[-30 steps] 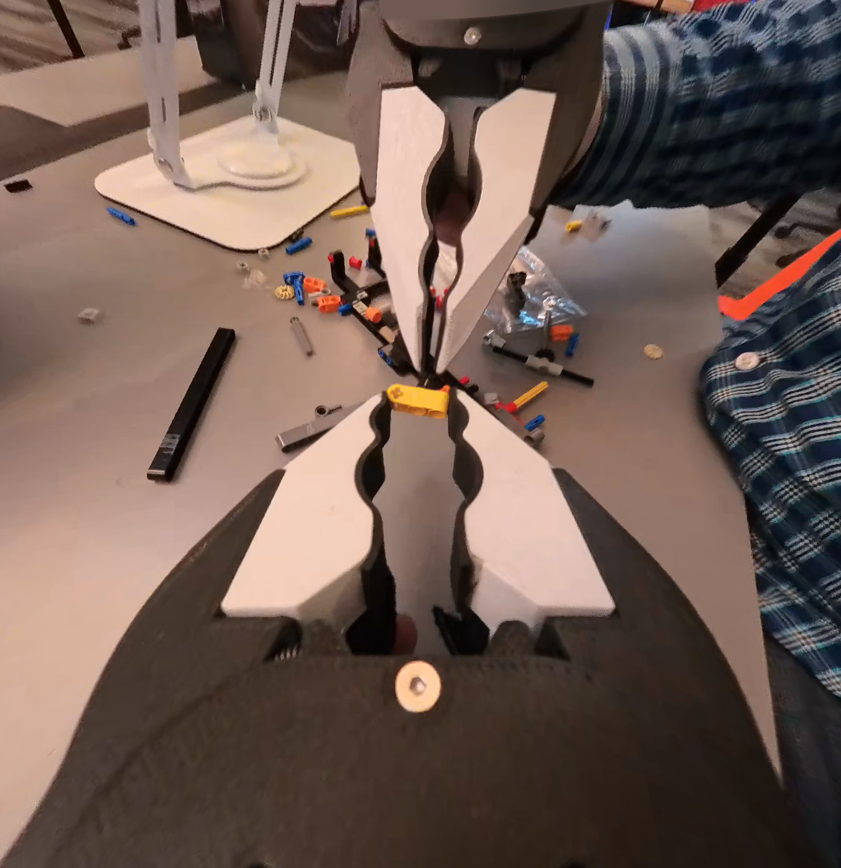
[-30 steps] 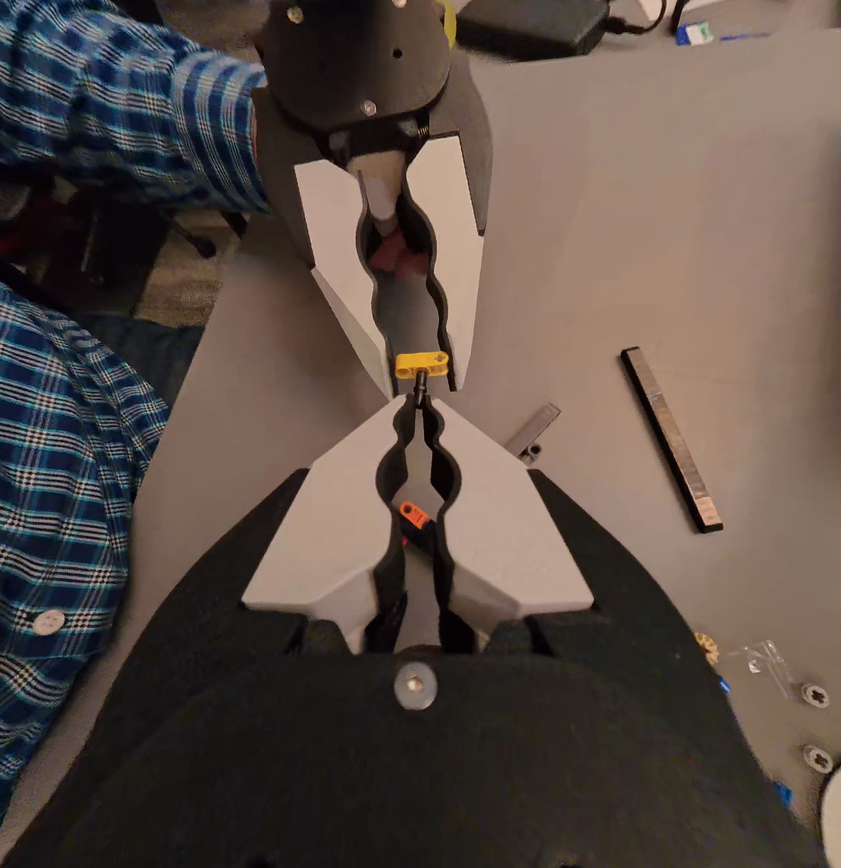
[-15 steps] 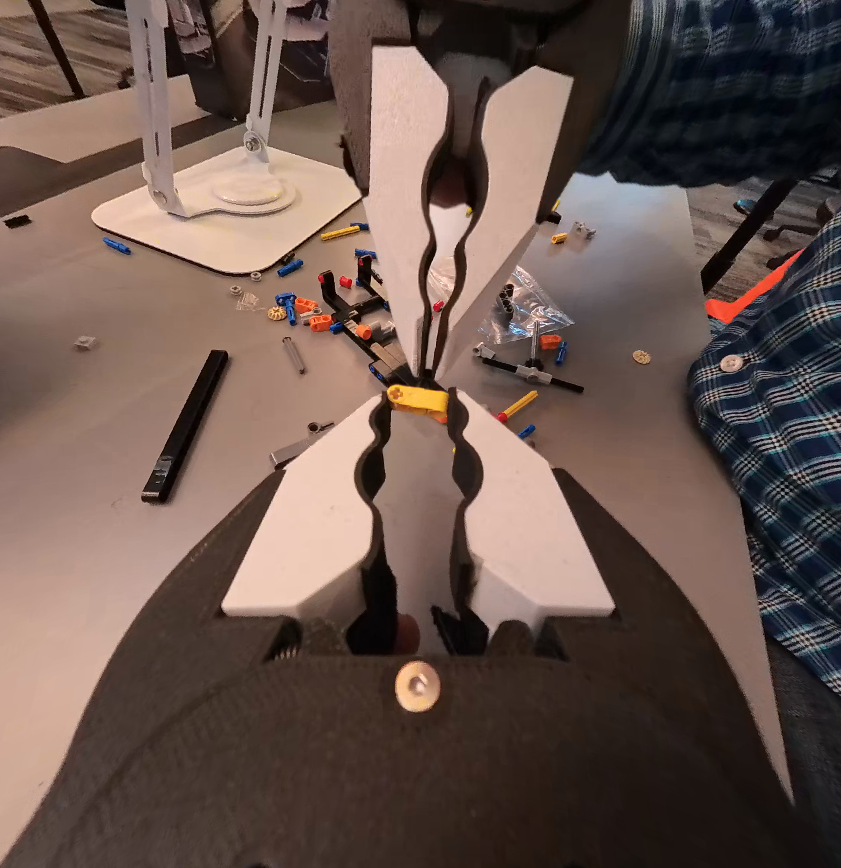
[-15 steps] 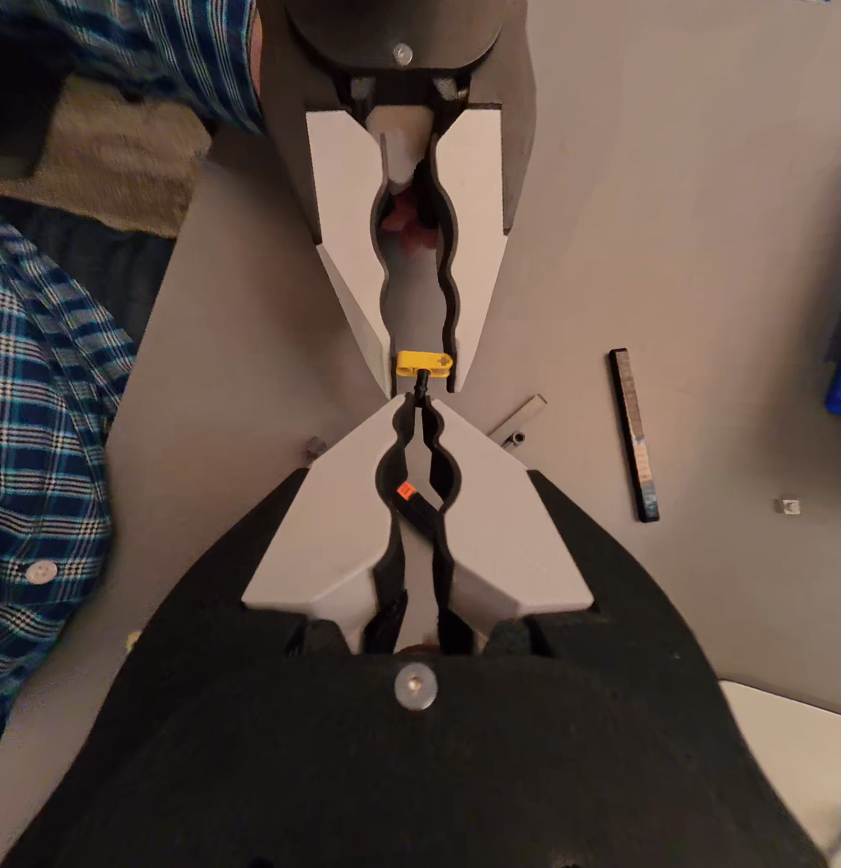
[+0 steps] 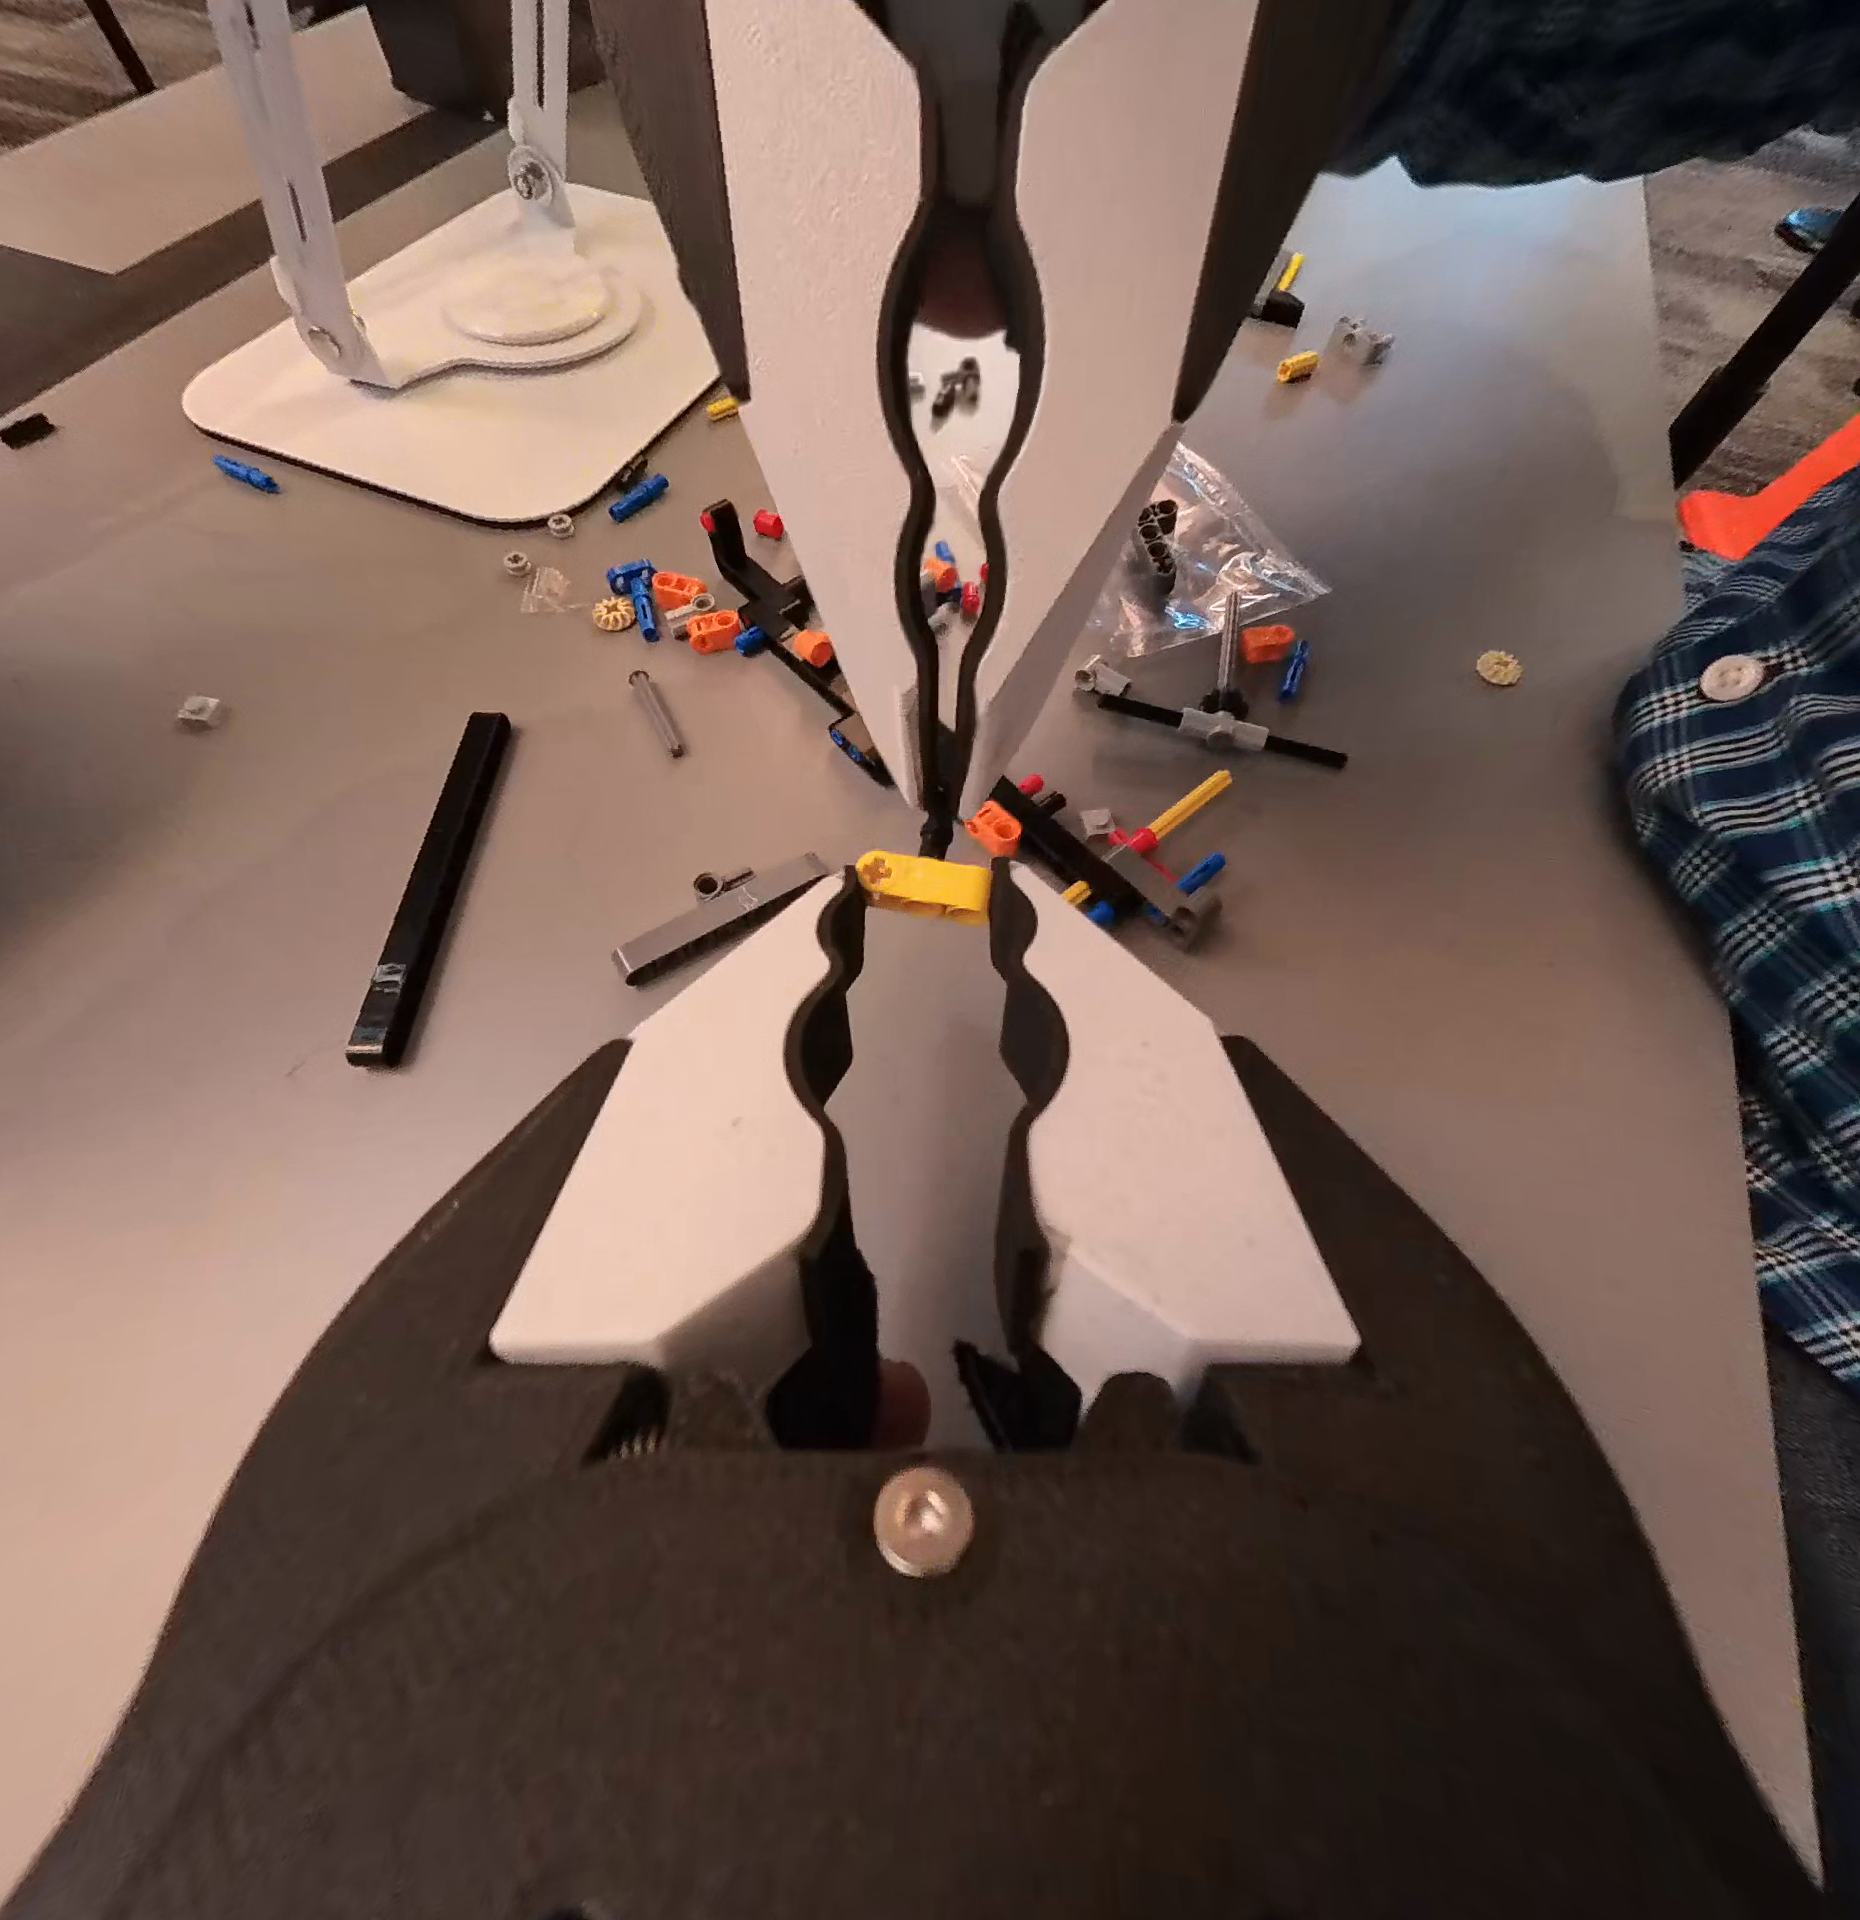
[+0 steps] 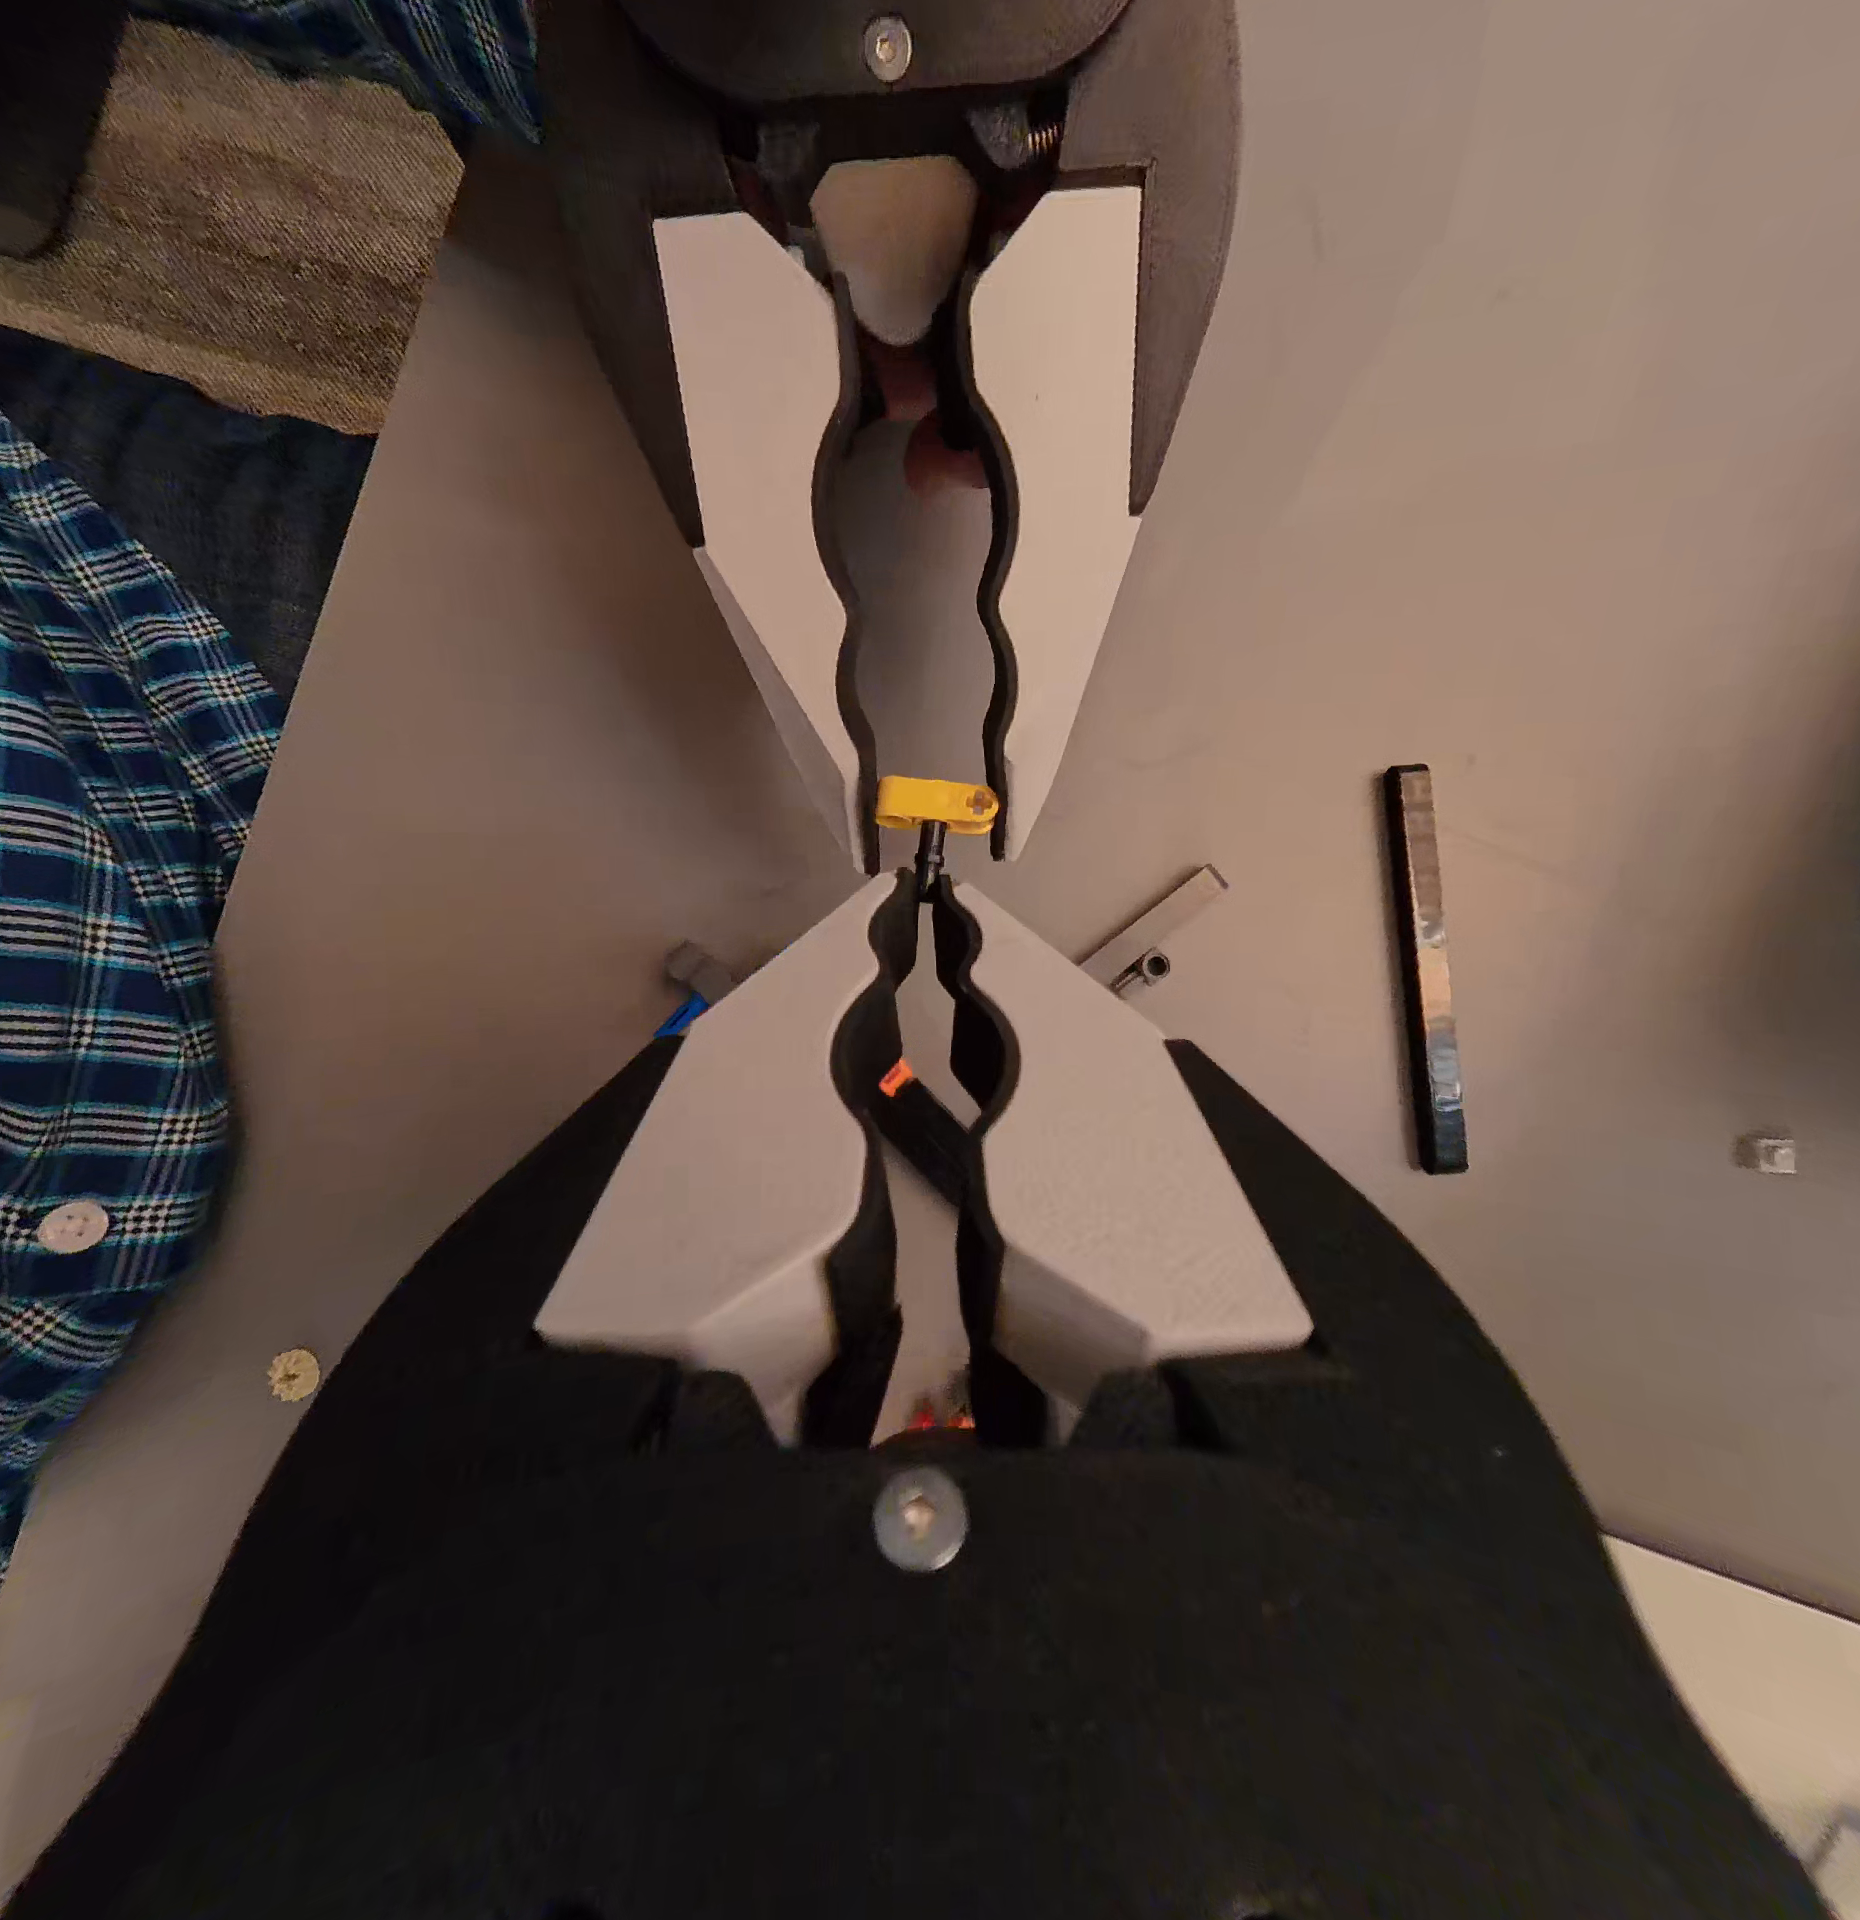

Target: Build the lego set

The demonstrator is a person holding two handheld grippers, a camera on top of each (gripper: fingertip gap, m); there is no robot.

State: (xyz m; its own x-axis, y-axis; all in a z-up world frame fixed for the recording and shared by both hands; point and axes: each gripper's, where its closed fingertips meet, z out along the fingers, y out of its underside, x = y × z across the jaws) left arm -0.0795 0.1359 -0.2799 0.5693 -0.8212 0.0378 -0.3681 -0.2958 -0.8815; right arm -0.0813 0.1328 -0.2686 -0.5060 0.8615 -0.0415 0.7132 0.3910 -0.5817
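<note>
My left gripper [image 5: 924, 889] is shut on a short yellow beam [image 5: 926, 885], held crosswise at its fingertips above the table. My right gripper [image 6: 924, 881] is shut on a small black pin [image 6: 928, 844] whose far end sits in the yellow beam [image 6: 936, 806]. The two grippers face each other tip to tip. In the left wrist view the right gripper [image 5: 941, 805] comes down from the top; in the right wrist view the left gripper [image 6: 934, 831] comes down from the top. A black piece with an orange part [image 6: 921, 1117] shows between the right fingers.
Loose bricks lie on the grey table [image 5: 230, 831]: a black bar [image 5: 427, 899], a grey beam [image 5: 718, 920], orange and blue connectors [image 5: 687, 613], a black axle assembly [image 5: 1217, 727], a plastic bag [image 5: 1206, 561]. A white stand base [image 5: 458, 395] is at back left. A person's plaid shirt [image 5: 1778, 862] is at right. Left and right tips are no more than a few centimetres apart.
Both grippers rose and came nearer each other's camera, still tip to tip. The black pin stays in the yellow beam. The table behind has shifted in both views.
</note>
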